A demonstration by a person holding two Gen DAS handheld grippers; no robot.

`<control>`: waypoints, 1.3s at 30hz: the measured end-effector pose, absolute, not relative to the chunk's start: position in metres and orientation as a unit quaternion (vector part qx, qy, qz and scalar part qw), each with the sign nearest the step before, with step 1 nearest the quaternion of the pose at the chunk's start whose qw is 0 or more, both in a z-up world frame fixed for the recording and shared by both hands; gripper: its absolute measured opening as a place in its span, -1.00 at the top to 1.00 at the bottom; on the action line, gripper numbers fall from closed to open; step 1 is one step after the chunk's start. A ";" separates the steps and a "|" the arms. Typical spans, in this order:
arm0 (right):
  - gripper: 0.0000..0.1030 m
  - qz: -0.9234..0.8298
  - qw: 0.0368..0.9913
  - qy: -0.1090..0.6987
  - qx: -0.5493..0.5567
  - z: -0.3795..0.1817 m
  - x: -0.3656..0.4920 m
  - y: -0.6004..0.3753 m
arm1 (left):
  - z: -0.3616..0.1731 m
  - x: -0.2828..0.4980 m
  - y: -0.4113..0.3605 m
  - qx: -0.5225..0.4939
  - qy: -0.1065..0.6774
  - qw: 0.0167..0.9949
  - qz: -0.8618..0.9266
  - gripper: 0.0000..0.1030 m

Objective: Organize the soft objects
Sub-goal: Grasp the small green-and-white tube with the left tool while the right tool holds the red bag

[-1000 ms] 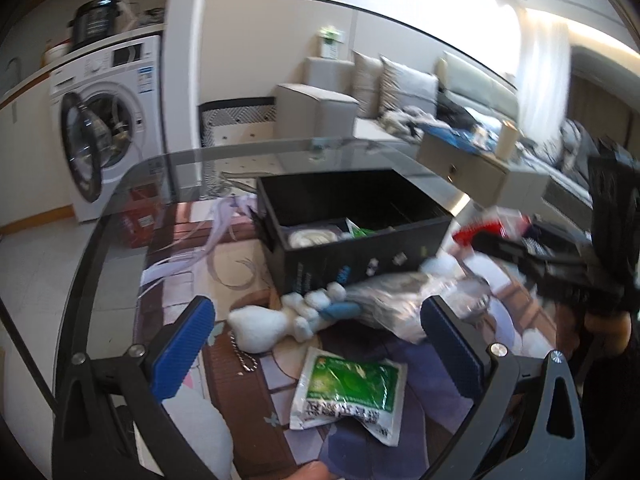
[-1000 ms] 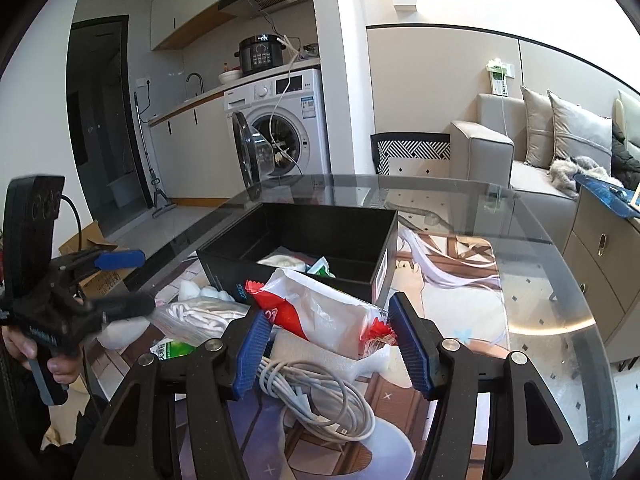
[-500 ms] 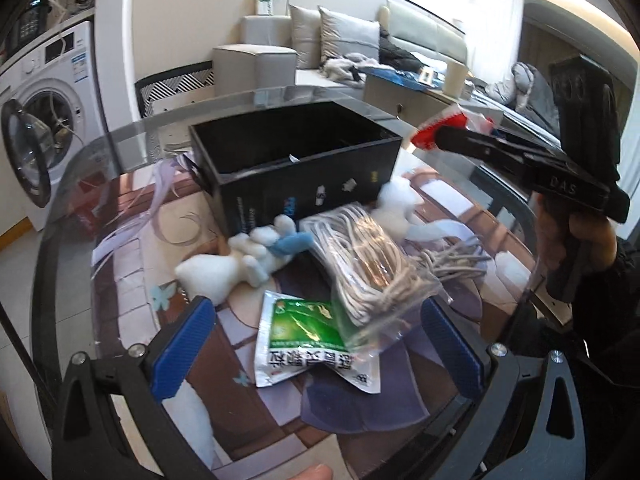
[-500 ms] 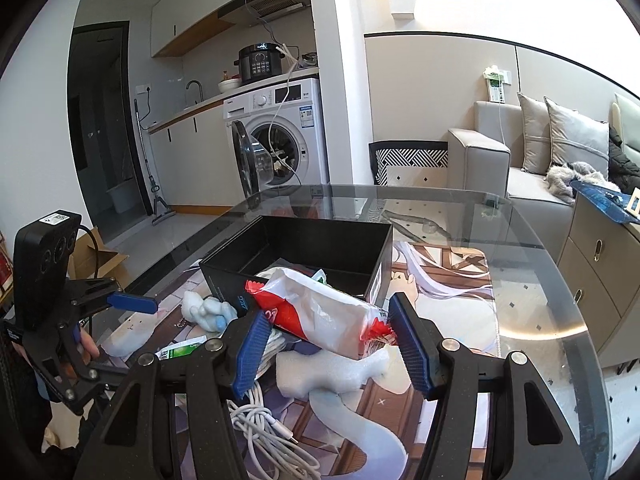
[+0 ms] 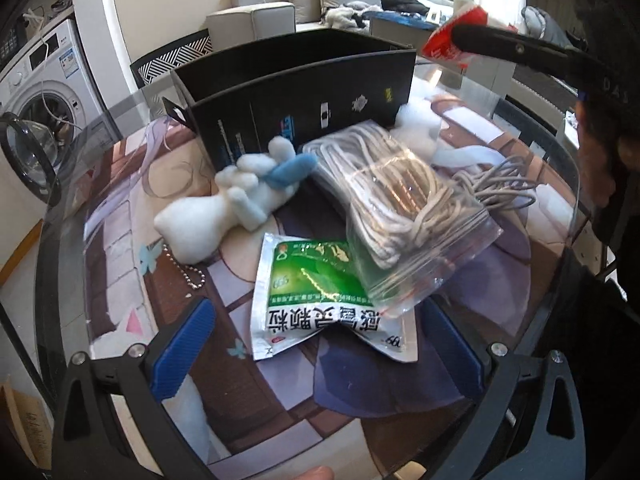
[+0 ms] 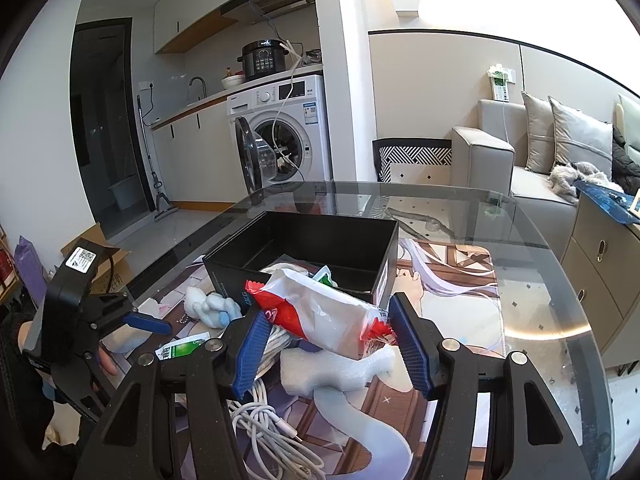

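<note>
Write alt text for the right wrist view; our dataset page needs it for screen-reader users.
The right gripper holds a red-and-white plastic packet between its blue pads, raised in front of an open black box on a glass table. Below lie a white cable and a white foam piece; the left gripper is at left.

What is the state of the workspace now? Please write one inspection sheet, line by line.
Surface: round glass table over a printed mat.
Job's things: black box open, some items inside; red and white packet held above its near edge; white plush toy, green sachet and clear bag of cords lie outside.
Clutter: white foam piece.
Grippers: right gripper shut on the packet; left gripper open, over the sachet.
Cables: loose white cable on the table.
Surroundings: washing machine with door open, grey sofa.
</note>
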State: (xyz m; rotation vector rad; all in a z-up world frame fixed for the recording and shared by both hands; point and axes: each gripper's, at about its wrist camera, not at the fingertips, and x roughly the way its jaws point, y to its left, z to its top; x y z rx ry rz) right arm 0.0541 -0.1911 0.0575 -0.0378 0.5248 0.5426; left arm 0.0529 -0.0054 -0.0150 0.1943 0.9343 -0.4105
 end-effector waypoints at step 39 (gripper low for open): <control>-0.18 0.265 0.933 0.242 -0.018 0.066 0.048 -0.196 | 0.039 0.041 0.021 0.040 0.378 0.902 -0.207 0.38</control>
